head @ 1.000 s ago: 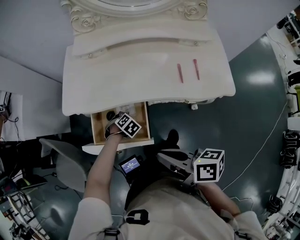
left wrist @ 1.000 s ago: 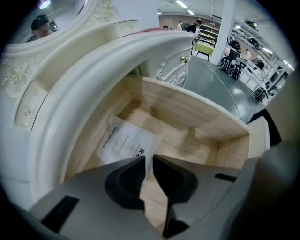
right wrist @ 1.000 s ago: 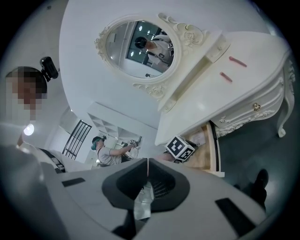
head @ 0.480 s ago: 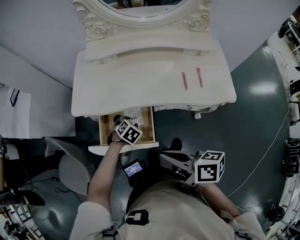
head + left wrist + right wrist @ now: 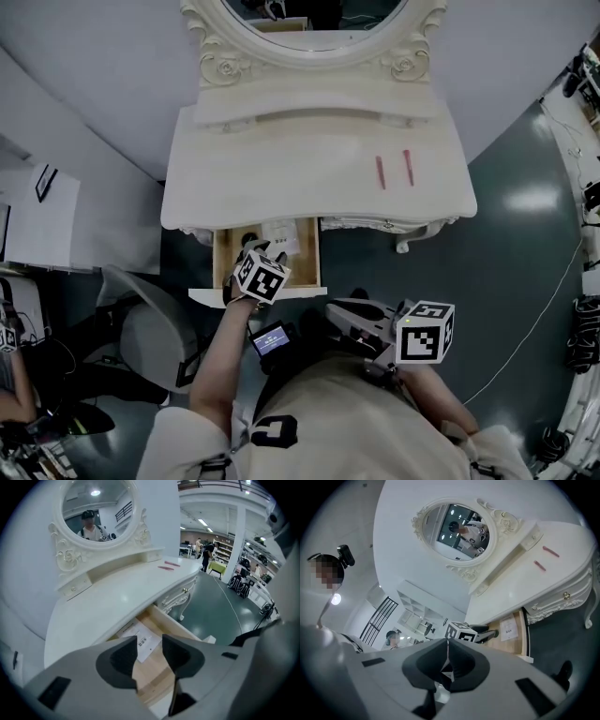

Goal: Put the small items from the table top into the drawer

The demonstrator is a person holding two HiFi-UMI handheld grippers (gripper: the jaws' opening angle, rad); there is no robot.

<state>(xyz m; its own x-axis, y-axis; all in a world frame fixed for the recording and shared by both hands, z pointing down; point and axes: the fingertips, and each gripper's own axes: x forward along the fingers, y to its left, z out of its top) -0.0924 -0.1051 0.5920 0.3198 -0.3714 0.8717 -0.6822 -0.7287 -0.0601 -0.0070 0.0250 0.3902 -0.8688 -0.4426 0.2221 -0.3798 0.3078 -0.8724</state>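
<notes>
The white counter [image 5: 281, 169] stood under an oval mirror [image 5: 314, 19] with a carved frame. Two slim red sticks [image 5: 381, 172] lay side by side on the counter, just apart from each other, toward its 3 o'clock end. They were well apart from both grippers.

Below the counter's front edge, at about 7 o'clock from the sticks, the wooden drawer [image 5: 305, 258] stood pulled out. A white paper sheet [image 5: 282, 234] lay flat on its floor. At 9 o'clock from the sheet sat a small dark item [image 5: 247, 238], too small to identify.

The left gripper [image 5: 257, 267] [image 5: 149, 644] hung over the drawer's 6 o'clock edge, pointing steeply down. Its jaws had just been opening and stood spread, with nothing held between them. Through the gap the left gripper view showed only the paper sheet and the bare wood of the drawer floor.

The right gripper [image 5: 352, 317] [image 5: 447, 644] was at about 4 o'clock from the drawer, close to the person's body and clear of the counter. It pointed nearly level, and its jaws were pressed together with nothing between them.

A small device with a lit screen [image 5: 270, 339] sat at the person's waist, at 6 o'clock from the left gripper.
</notes>
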